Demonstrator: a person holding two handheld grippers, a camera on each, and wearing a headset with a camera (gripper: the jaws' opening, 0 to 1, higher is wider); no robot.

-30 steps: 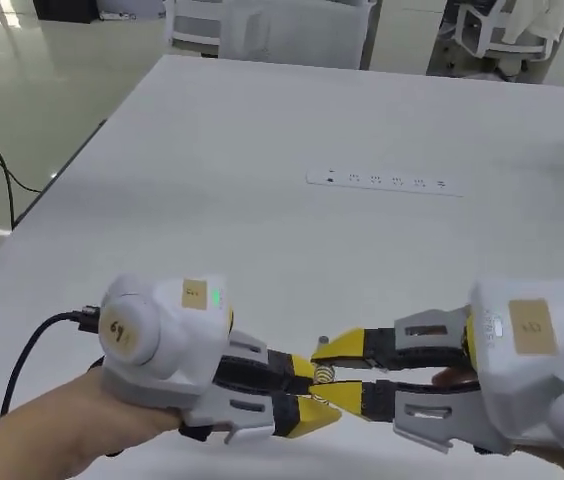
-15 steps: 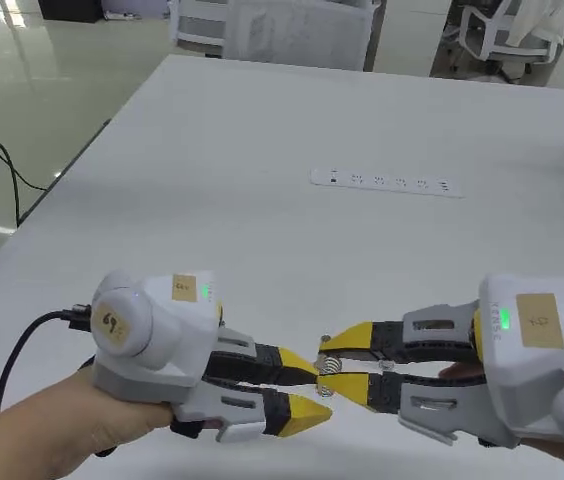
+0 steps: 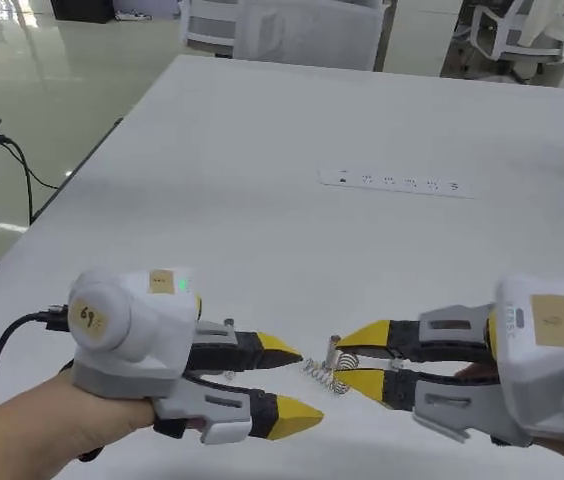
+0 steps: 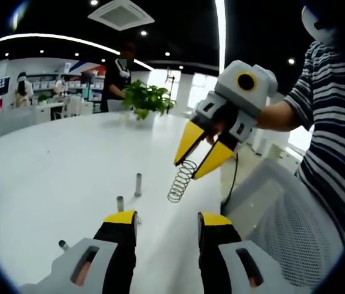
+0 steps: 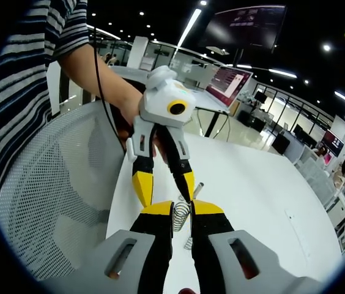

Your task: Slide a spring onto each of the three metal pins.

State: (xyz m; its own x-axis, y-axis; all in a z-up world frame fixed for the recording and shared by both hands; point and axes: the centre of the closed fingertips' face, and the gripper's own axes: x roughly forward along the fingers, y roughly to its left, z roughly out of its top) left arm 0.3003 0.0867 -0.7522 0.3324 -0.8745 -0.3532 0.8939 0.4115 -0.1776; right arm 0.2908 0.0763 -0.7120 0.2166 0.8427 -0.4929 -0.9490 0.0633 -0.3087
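Grasping a spring (image 3: 320, 372) in the right gripper (image 3: 347, 360), jaws clenched on its end coils, low over the white table (image 3: 262, 200); pointing the left gripper (image 3: 304, 382) at it tip to tip, jaws released and spread wide, holding nothing; showing in the head view a single pin (image 3: 334, 346) standing upright just behind the spring, a power strip (image 3: 397, 183) lying well beyond, and a black cable (image 3: 12, 345) trailing from the left gripper's rear.

Revealing more in the left gripper view; hanging the spring (image 4: 181, 180) tilted from the right gripper's yellow tips, its lower end near the table, touching or not being impossible to tell; standing upright beyond the spread jaws, a taller pin (image 4: 138, 184) and a shorter pin (image 4: 120, 203), with a third pin (image 4: 63, 245) apart at the lower left; framing a potted plant (image 4: 148, 98) behind.

Catching in the right gripper view the spring (image 5: 181, 215) pinched between its own tips, the left gripper (image 5: 165, 187) facing close, a hand (image 5: 133, 116) wrapping its body, a striped sleeve (image 5: 25, 55) above a mesh chair (image 5: 56, 202), and a reddish screen (image 5: 227, 82) at the far table edge.

Bearing a handwritten mark reading like "69" on the left gripper's round end; carrying a yellow sticker (image 3: 552, 322) on the right housing, writing too small to read.

Holding both grippers roughly level, aimed toward each other, tips close but apart.
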